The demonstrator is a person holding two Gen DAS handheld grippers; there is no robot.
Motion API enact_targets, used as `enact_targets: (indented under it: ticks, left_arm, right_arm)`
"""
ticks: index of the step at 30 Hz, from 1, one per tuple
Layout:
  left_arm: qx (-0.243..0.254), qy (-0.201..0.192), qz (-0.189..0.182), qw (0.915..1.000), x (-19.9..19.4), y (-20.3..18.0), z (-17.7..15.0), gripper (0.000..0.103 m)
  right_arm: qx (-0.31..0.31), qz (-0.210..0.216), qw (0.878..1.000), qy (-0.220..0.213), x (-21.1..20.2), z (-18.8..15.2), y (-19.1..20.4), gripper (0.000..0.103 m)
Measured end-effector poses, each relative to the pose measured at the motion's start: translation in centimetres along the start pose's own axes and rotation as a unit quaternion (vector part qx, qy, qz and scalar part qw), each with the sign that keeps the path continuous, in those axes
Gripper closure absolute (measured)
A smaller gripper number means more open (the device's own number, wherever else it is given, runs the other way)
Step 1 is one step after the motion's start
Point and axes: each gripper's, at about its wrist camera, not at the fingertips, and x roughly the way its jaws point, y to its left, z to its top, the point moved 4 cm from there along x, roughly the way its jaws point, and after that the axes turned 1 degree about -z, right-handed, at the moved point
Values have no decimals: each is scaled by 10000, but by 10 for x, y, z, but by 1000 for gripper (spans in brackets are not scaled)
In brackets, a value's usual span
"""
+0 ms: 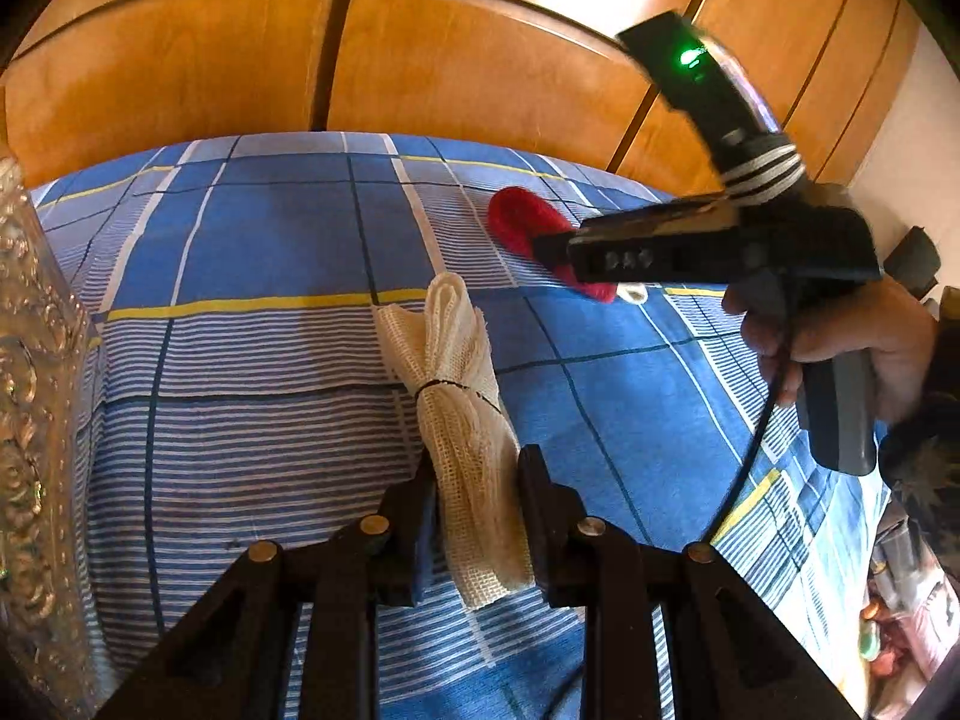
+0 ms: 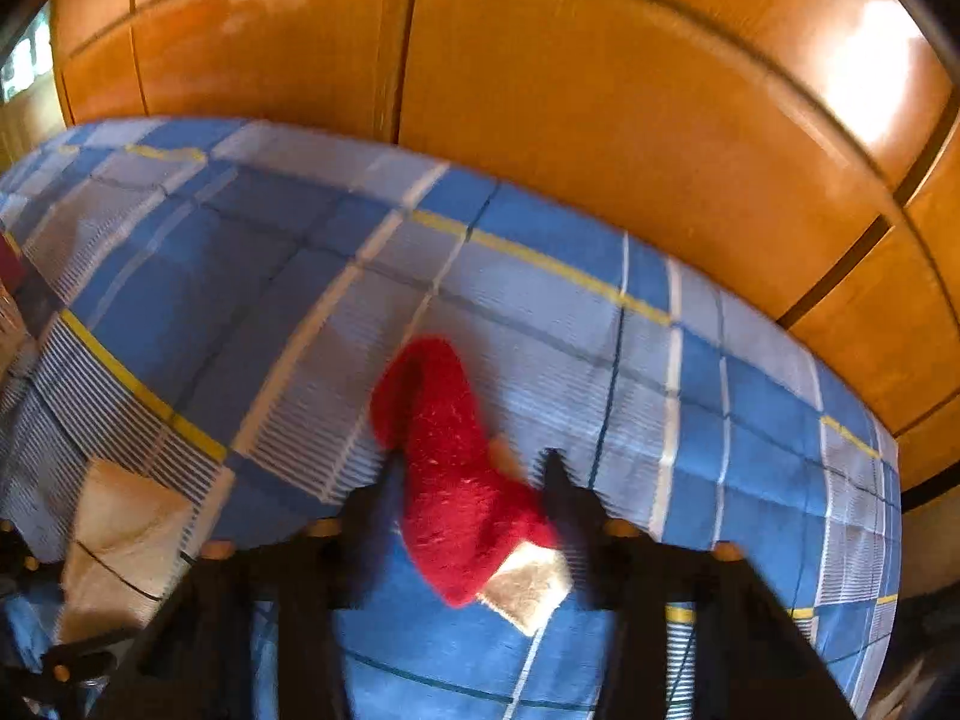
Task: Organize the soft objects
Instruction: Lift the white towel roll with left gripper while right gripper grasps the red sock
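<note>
The left gripper [image 1: 477, 480] pinches a tied cream gauze bundle [image 1: 459, 402] lying on the blue plaid bedsheet [image 1: 270, 240]. The right gripper [image 2: 474, 471], jaws apart, straddles a red plush toy [image 2: 450, 468] farther along the sheet toward the wooden wardrobe [image 1: 420, 60].

Your left gripper [image 1: 477, 480] has matte black fingers on angular black linkage arms, each joint pinned with a round brass-coloured rivet. Your right gripper [image 2: 471, 468] is built the same way, though its picture is blurred. Seen from the left wrist camera, the right unit is a black body with a grey pistol handle, a green light, white-and-black banding and a thin black cable. Your right hand [image 1: 840, 342] shows bare skin and a dark patterned sleeve.
</note>
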Motion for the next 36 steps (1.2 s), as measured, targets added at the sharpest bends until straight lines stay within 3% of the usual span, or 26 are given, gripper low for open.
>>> enact_targets:
  ticks: [2,6,10,12,15,18,24,32,36]
  left_arm:
    - [-1,0,-2,10000,0,0,0,76]
    - [2,-12,-3,10000,0,0,-1,76]
    - [65,-20,62,10000,0,-3,-2,76]
    - [130,-10,138,9998,-1,-5,-2,76]
    - [259,65,298,9992,1,-10,1,78]
    - [275,285,430,9983,2,-15,7,83]
    - [153,449,553,9973,-7,-18,27,88]
    - [-193,75,622,9979,-54,-14,97,88]
    - [-417,-200,937,9945,-83,16,140,88]
  right_arm:
    - [88,9,9999,-49,-5,-5,2,78]
    - [605,209,9979,40,-32,-28,4,79]
    - [1570,660,9848,333,-62,-80,7,78]
    - [1810,567,9812,350,-71,-106,12,78]
    - [2248,514,9730,25,-78,-134,15,77]
    - [2579,501,9647,-200,-77,-138,12,77]
    - [2013,-468,9771,-506,-71,-128,40,73]
    - [2040,-638,9747,-652,-72,-132,41,73]
    - [2046,-688,9739,-701,-72,-132,44,73]
